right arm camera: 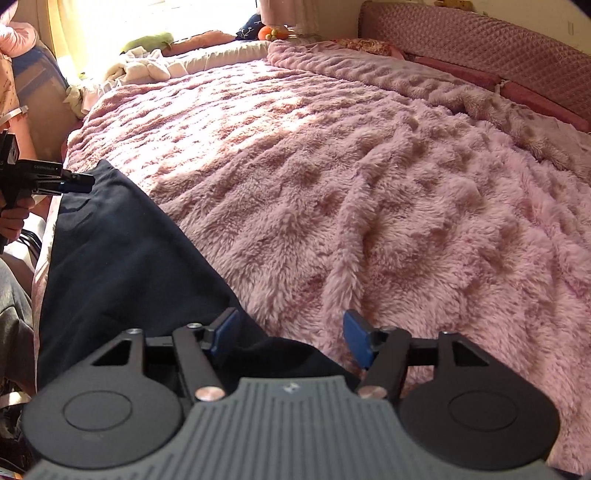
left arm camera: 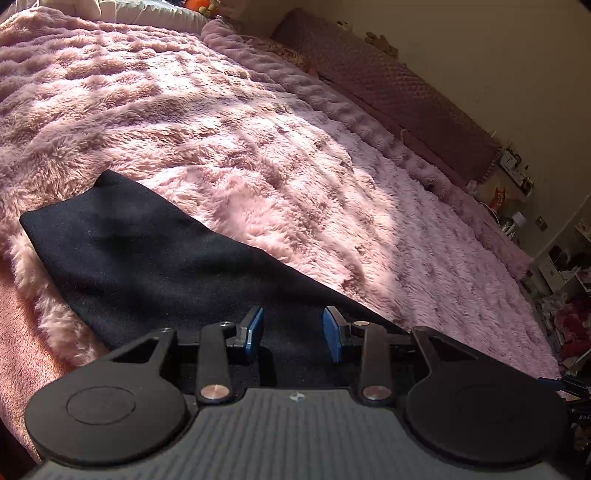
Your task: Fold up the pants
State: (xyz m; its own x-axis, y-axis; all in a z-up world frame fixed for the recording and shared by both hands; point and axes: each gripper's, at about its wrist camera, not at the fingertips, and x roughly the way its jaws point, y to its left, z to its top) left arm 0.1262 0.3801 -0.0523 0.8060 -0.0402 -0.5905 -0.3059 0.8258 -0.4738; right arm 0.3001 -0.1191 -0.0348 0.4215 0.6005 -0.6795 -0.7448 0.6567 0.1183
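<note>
Black pants (left arm camera: 140, 258) lie flat on a fluffy pink blanket (left arm camera: 295, 147) near the bed's front edge. They also show in the right wrist view (right arm camera: 125, 258). My left gripper (left arm camera: 293, 328) is open just above the pants' near part, with fabric below and between its blue pads (left arm camera: 255, 328). My right gripper (right arm camera: 291, 336) is open over the pants' right edge, its left pad (right arm camera: 225, 328) above the fabric and its right pad (right arm camera: 356, 338) above the blanket. The left gripper also shows in the right wrist view (right arm camera: 79, 183), at the pants' far left end.
A quilted pink headboard (right arm camera: 480, 44) runs along the far side of the bed. Pillows and soft toys (right arm camera: 273, 32) lie by the window. A cluttered floor and shelves (left arm camera: 565, 280) are beyond the bed's right edge. The person's hand (right arm camera: 13, 221) holds the left gripper.
</note>
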